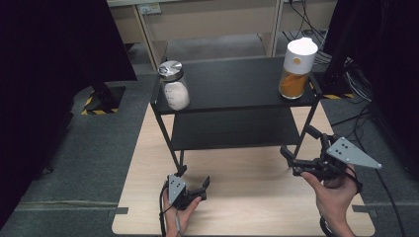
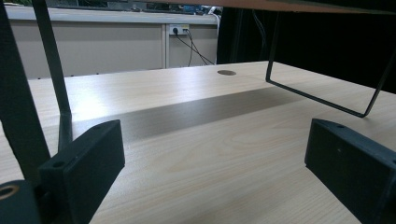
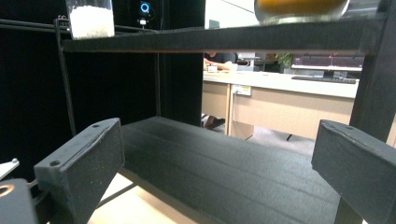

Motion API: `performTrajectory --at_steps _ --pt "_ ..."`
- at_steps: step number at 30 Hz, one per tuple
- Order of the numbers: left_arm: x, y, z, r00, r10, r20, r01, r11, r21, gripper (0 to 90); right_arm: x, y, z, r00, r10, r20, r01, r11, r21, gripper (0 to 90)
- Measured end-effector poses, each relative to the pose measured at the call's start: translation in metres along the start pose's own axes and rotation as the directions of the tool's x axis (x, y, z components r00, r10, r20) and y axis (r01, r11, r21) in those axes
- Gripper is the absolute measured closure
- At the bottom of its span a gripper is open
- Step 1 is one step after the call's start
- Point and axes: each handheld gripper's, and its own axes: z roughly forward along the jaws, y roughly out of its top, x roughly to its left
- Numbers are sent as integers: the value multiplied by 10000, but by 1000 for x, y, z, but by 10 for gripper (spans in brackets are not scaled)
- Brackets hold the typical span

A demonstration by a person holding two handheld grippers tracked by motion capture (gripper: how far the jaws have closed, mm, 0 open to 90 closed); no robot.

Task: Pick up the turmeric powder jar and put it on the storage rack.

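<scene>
Setting: pale wooden table (image 1: pixel 247 197) on a grey carpet, with a black two-tier shelf (image 1: pixel 237 84) standing on its far half; every place below is given from that shelf.
Left gripper (image 1: pixel 195 181): on the tabletop just in front of the shelf's front-left leg, jaws wide apart, nothing between them; its own view looks under the shelf along bare wood.
Salt jar (image 1: pixel 175 86): upright at the top tier's left end, silver lid up, long axis vertical, white grains inside.
Spice jar (image 1: pixel 298 69): upright at the top tier's right end, white cap up, long axis vertical, orange powder at the bottom.
Right gripper (image 1: pixel 304 148): beside the shelf's front-right leg, level with the lower tier, jaws wide apart and empty, aimed in toward the shelf.
Step in hand: likely the approach; neither jar is touched yet.
Next move: probably raise the right gripper to the top tier and close squarely round the spice jar's body, clear of the leg.
</scene>
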Motion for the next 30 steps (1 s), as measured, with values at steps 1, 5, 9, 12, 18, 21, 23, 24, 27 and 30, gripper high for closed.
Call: performTrajectory --at_steps 1,5,9,12,18,21,23,24,27,30 --pt "0 0 0 10000 -5 1 5 10000 3 43 0 -2 0 10000 7 -16 -7 10000 17 26" --pt "0 0 0 10000 -10 -2 10 10000 0 43 -1 -10 -1 9999 83 -119 -81 9998 166 25" --pt "0 0 0 10000 -8 -6 8 10000 1 42 -1 -19 -2 9998 173 -137 -170 9996 203 25" --pt "0 0 0 10000 -18 -1 18 10000 2 43 -1 -25 -3 9996 246 -125 -243 9992 302 25" --pt "0 0 0 10000 -19 -2 19 10000 -1 43 -2 -37 -5 9991 400 -101 -393 9974 608 25" --pt "0 0 0 10000 -17 -4 17 10000 -7 42 -2 -43 -6 9987 508 -96 -500 9964 684 24" --pt "0 0 0 10000 -21 -4 21 10000 -5 43 -3 -46 -7 9983 580 -110 -571 9957 730 24" --pt "0 0 0 10000 -23 -5 23 10000 -6 42 -3 -47 -7 9980 617 -135 -605 9952 774 23" --pt "0 0 0 10000 13 1 -13 10000 7 42 -3 -52 -9 9978 652 -147 -637 9941 877 23" --pt "0 0 0 10000 -29 -4 29 10000 -9 42 -3 -57 -10 9974 701 -159 -684 9936 901 23"
